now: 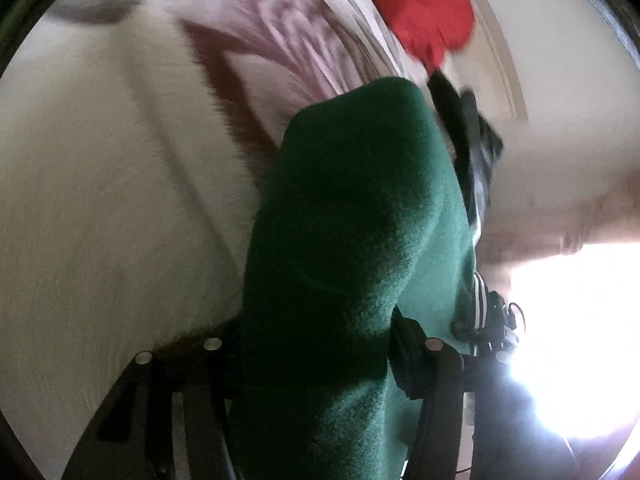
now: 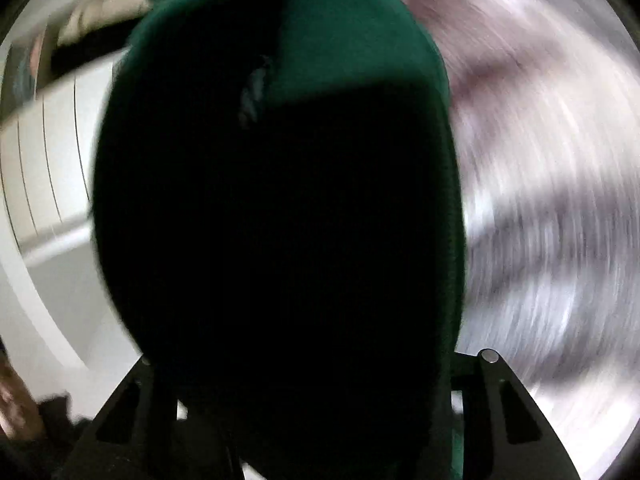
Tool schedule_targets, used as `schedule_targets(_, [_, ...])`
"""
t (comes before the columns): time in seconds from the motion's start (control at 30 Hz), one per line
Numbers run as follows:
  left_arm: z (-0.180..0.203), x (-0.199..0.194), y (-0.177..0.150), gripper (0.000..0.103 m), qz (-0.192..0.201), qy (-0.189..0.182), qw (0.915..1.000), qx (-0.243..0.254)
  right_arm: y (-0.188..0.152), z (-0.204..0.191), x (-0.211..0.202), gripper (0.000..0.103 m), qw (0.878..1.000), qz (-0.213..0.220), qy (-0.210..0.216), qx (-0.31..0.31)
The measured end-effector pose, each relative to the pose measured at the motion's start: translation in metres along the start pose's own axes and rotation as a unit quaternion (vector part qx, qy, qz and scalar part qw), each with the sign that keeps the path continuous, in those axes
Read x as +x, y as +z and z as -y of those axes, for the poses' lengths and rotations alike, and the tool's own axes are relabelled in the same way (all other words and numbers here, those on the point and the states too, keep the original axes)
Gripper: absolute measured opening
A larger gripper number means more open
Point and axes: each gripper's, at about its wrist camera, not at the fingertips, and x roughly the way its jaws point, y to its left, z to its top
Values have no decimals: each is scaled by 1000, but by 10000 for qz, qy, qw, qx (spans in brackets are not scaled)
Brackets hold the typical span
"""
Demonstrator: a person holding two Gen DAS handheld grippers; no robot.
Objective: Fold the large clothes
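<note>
My left gripper [image 1: 320, 360] is clamped on the dark green fleece garment [image 1: 352, 240], which rises from the bottom centre of the frame between its black fingers and fills the middle. At the upper right I see a blurred red cloth [image 1: 420, 8], with a pale surface [image 1: 100, 200] on the left. My right gripper [image 2: 316, 392] is buried under the same green fleece [image 2: 288, 60], which covers the frame's centre; I cannot tell whether its jaws are closed.
</note>
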Motion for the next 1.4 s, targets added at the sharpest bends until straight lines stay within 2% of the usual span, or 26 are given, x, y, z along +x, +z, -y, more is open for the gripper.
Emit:
schedule_targets(0.03, [-2, 4, 5, 54, -179, -59, 9998, 16, -12, 2, -4, 47, 9999, 158, -18, 66])
schedule_targets(0.07, [-6, 12, 13, 63, -432, -113, 9990, 4, -19, 4, -7, 47, 9996, 263, -51, 24])
schedule_targets(0.1, [-8, 16, 15, 67, -600, -171, 9980, -42, -23, 8, -8, 51, 9993, 372, -55, 6])
schedule_targets(0.13, [-13, 22, 20, 70, -775, -280, 9965, -104, -24, 13, -9, 62, 9990, 452, -33, 20])
schedule_targets(0.17, [-15, 25, 22, 74, -865, -330, 9956, -107, -21, 19, -8, 69, 9989, 472, -20, 11])
schedule_targets(0.2, [-16, 29, 25, 75, -946, -407, 9946, -98, -17, 27, -5, 87, 9990, 429, -112, 62])
schedule_targets(0.23, [-16, 32, 26, 75, -985, -475, 9940, -72, -13, 34, -2, 94, 9991, 345, -253, 77])
schedule_targets(0.33, [-5, 34, 26, 73, -838, -460, 9952, 189, -7, 45, 12, 96, 9996, 93, -263, -32])
schedule_targets(0.37, [-1, 33, 25, 70, -805, -424, 9955, 257, -7, 44, 14, 96, 9997, 78, -228, -103])
schedule_targets(0.4, [3, 32, 26, 64, -782, -410, 9956, 302, -9, 42, 16, 96, 9994, 113, -283, -148])
schedule_targets(0.43, [6, 30, 28, 60, -762, -432, 9956, 341, -11, 41, 16, 88, 9993, 193, -307, -121])
schedule_targets(0.47, [10, 27, 29, 54, -749, -438, 9953, 426, -14, 41, 14, 68, 9993, 318, -168, -32])
schedule_targets(0.5, [13, 26, 31, 51, -758, -428, 9951, 460, -18, 41, 14, 42, 9991, 391, 5, 148])
schedule_targets(0.57, [23, 20, 35, 50, -812, -417, 9945, 514, -28, 29, 13, 41, 9977, 598, -286, 168])
schedule_targets(0.63, [36, 17, 43, 50, -876, -416, 9934, 610, -37, 21, 9, 38, 9963, 736, -230, 382])
schedule_targets(0.77, [75, 14, 72, 50, -1001, -516, 9897, 885, -53, -5, -7, 36, 9935, 1052, -103, 424])
schedule_targets(0.8, [84, 14, 79, 50, -1022, -544, 9888, 938, -68, -15, -6, 36, 9922, 1164, -71, 435])
schedule_targets(0.87, [116, 16, 100, 50, -1109, -635, 9855, 1116, -76, -37, -18, 35, 9899, 1358, -3, 396])
schedule_targets(0.9, [128, 16, 108, 50, -1129, -669, 9842, 1192, -78, -44, -37, 35, 9881, 1488, 10, 380])
schedule_targets(1.0, [181, 25, 143, 50, -1180, -801, 9793, 1436, -70, -84, -64, 35, 9834, 1789, 18, 292])
schedule_targets(1.17, [268, 50, 212, 50, -1114, -1101, 9723, 1733, -36, -151, -128, 35, 9755, 2197, -92, -21])
schedule_targets(1.3, [301, 84, 268, 50, -1033, -1232, 9709, 1775, 20, -189, -176, 35, 9707, 2393, -147, -176])
schedule_targets(1.4, [304, 120, 306, 50, -1009, -1236, 9720, 1723, 71, -200, -194, 35, 9704, 2388, -271, -216])
